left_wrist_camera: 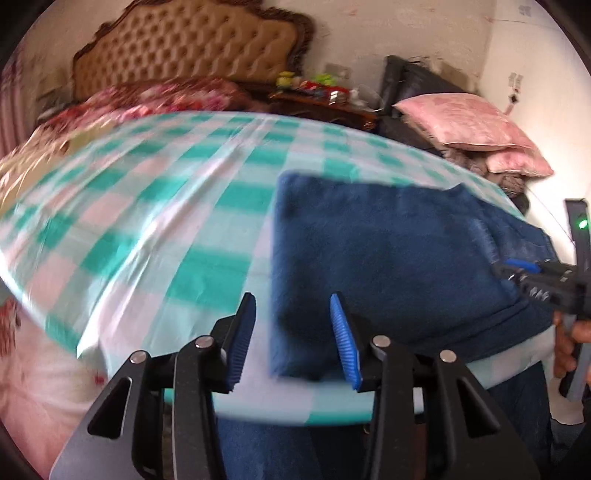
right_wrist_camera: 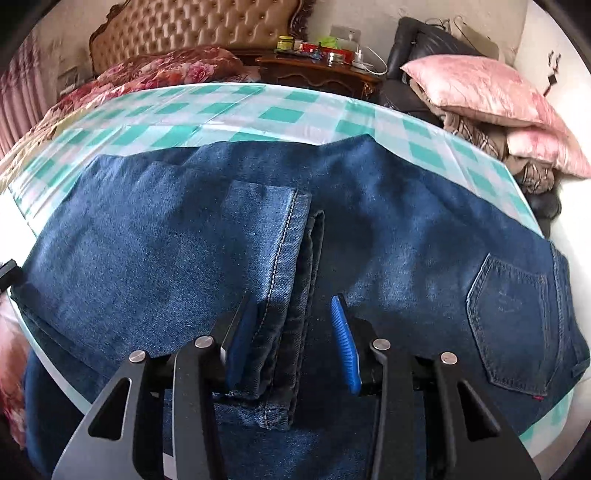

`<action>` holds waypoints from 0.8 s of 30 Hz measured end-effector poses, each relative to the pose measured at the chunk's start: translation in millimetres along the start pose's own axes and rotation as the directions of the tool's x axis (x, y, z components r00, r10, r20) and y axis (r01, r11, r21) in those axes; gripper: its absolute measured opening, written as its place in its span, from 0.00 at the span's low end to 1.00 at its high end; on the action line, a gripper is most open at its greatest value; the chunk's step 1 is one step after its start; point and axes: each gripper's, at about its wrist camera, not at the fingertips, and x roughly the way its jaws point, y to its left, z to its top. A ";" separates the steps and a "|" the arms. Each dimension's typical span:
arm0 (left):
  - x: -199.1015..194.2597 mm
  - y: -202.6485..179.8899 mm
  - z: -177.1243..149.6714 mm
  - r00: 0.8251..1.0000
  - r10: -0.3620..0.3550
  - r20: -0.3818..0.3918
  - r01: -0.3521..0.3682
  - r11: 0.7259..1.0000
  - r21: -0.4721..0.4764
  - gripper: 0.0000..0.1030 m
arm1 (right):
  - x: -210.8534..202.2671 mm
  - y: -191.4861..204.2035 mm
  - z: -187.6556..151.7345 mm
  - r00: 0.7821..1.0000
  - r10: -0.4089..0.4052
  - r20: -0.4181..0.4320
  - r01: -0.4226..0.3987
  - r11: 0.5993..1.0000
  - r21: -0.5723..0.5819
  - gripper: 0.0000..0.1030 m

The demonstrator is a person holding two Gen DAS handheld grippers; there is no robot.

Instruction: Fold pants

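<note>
Blue jeans (right_wrist_camera: 155, 236) lie on a table under a green-checked cloth (right_wrist_camera: 280, 110), which serves as the landmark. Left of the cloth's far edge stands a tufted headboard (right_wrist_camera: 192, 29), with a floral blanket (right_wrist_camera: 166, 70) below it.

Left wrist view, which is blurred: the left gripper (left_wrist_camera: 293, 339) hangs over the near edge of the cloth (left_wrist_camera: 147, 206), at the left end of the jeans (left_wrist_camera: 388, 258). Its jaws stand partly apart; the jeans' left edge lies in the gap between them, and neither pad is seen pressing on it. To the right, on the jeans, the right gripper (left_wrist_camera: 517, 267) reaches in, held by a hand (left_wrist_camera: 569, 343).

Right wrist view: the jeans cover the near half of the cloth, folded over themselves, with a stitched hem running down the middle toward the near edge. The right gripper (right_wrist_camera: 291, 343) straddles this folded hem. Its jaws are partly apart; the left pad lies against the hem, the right pad stands clear of it, so no grip is shown. Further right a back pocket (right_wrist_camera: 513, 328) faces up near the cloth's right end.

Beyond the cloth's far edge stands a wooden nightstand (right_wrist_camera: 317, 74) with small items. To the right, pink pillows (right_wrist_camera: 487, 92) are stacked off the cloth's far right corner.
</note>
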 end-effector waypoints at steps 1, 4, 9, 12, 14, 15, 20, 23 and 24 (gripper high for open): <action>1.7 -3.0 14.7 1.000 -0.007 0.012 0.007 1.000 0.013 0.40 | 1.0 0.3 0.1 1.000 -0.002 0.002 0.002 1.000 0.001 0.40; 24.9 -15.0 56.1 1.000 -0.001 -0.015 0.002 0.995 0.096 0.32 | 1.7 0.5 0.2 1.000 -0.010 0.004 0.010 1.000 -0.005 0.40; 95.1 -30.9 98.6 0.994 -0.002 -0.112 0.028 0.972 0.233 0.23 | 5.2 -2.5 3.4 1.000 -0.016 -0.006 0.016 1.000 0.009 0.43; 125.7 -20.5 104.7 0.984 0.026 -0.176 0.014 0.974 0.226 0.24 | 6.3 -3.7 4.1 1.000 -0.011 -0.009 0.011 1.000 0.017 0.44; 112.0 -16.2 104.3 0.988 0.021 -0.154 0.008 0.982 0.189 0.23 | 6.7 -4.4 3.5 1.000 -0.012 -0.009 0.012 1.000 0.019 0.46; 98.2 -13.2 101.4 0.992 0.006 -0.127 0.016 0.986 0.165 0.26 | 7.1 -5.3 3.5 1.000 -0.010 -0.008 0.010 1.000 0.022 0.47; 39.9 9.9 54.5 0.996 0.020 -0.086 -0.020 1.000 0.005 0.28 | 7.6 -6.4 3.1 1.000 -0.006 -0.006 0.006 1.000 0.023 0.48; 14.2 22.4 16.8 0.995 0.003 -0.095 -0.014 0.994 -0.112 0.29 | 7.8 -6.0 3.1 1.000 -0.007 -0.004 0.007 1.000 0.022 0.48; 11.2 23.2 4.4 0.993 -0.011 -0.114 -0.004 0.991 -0.135 0.29 | 7.9 -5.9 3.0 1.000 -0.009 -0.004 0.009 1.000 0.021 0.48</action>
